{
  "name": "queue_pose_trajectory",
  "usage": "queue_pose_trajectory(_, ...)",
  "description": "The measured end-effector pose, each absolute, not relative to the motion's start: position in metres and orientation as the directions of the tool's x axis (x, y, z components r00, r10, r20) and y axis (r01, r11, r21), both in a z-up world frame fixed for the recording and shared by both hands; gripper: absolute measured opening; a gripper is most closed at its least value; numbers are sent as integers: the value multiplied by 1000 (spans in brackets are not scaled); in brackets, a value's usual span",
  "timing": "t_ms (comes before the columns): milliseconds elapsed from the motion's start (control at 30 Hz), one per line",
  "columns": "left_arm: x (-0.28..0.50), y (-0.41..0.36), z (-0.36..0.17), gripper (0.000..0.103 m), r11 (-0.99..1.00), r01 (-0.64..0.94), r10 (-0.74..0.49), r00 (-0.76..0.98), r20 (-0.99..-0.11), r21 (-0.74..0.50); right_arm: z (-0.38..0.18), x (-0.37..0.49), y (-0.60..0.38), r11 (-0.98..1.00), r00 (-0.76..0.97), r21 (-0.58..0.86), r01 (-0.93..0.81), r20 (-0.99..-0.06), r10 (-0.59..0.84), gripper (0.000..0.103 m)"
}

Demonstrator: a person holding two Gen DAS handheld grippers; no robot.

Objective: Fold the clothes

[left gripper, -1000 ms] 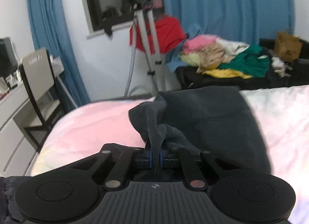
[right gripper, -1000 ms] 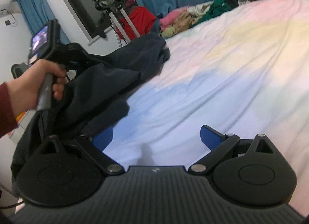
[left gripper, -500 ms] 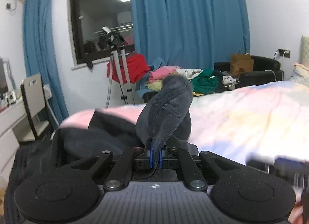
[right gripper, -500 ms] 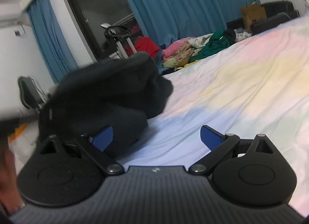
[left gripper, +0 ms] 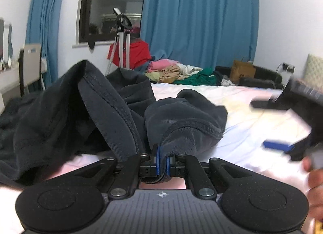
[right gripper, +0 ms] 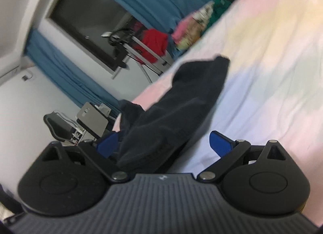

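A dark navy garment [left gripper: 105, 112] lies bunched on the pastel bed sheet [left gripper: 252, 125]. My left gripper [left gripper: 161, 161] is shut on a hemmed edge of it, low over the bed. My right gripper [right gripper: 163, 143] is open, tilted, with a fold of the same garment [right gripper: 181, 100] lying between its blue fingertips [right gripper: 220, 143]. The right gripper also shows blurred at the right in the left wrist view [left gripper: 292, 121].
A pile of coloured clothes [left gripper: 177, 72] lies on a dark sofa beyond the bed. A tripod with a camera [left gripper: 123, 38] and a red cloth stand by the window. A chair [left gripper: 30, 62] and desk are at the left. Blue curtains hang behind.
My left gripper has lowered the garment's edge onto the bed. My right gripper has tilted and moved in, so that a fold of the garment now lies between its open fingers.
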State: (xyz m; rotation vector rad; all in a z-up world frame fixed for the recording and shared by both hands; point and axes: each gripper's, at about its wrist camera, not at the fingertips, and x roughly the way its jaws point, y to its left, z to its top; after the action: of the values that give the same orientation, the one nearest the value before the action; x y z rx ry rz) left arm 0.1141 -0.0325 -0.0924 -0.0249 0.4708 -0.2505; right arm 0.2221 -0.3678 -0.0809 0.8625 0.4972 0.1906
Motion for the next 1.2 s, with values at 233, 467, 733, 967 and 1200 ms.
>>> queue_pose_trajectory(233, 130, -9, -94, 7, 958, 229, -285, 837, -467, -174, -116, 284, -366, 574, 842, 811, 111, -383, 379, 99)
queue_pose_trajectory(467, 146, 1, -104, 7, 958, 217, -281, 837, -470, -187, -139, 367, -374, 557, 867, 801, 218, -421, 266, 79)
queue_pose_trajectory(733, 167, -9, -117, 9, 963, 225, -270, 843, -466, -152, -127, 423, -378, 707, 859, 646, 288, -501, 108, 9)
queue_pose_trajectory(967, 168, -19, -119, 17, 955, 259, -295, 830, -473, -142, -87, 373, -425, 740, 906, 602, 301, -422, -26, 8)
queue_pose_trajectory(1200, 136, -52, -109, 51, 903, 424, -409, 800, -440, -68, -54, 283, -499, 714, 897, 568, 410, -393, -203, 8)
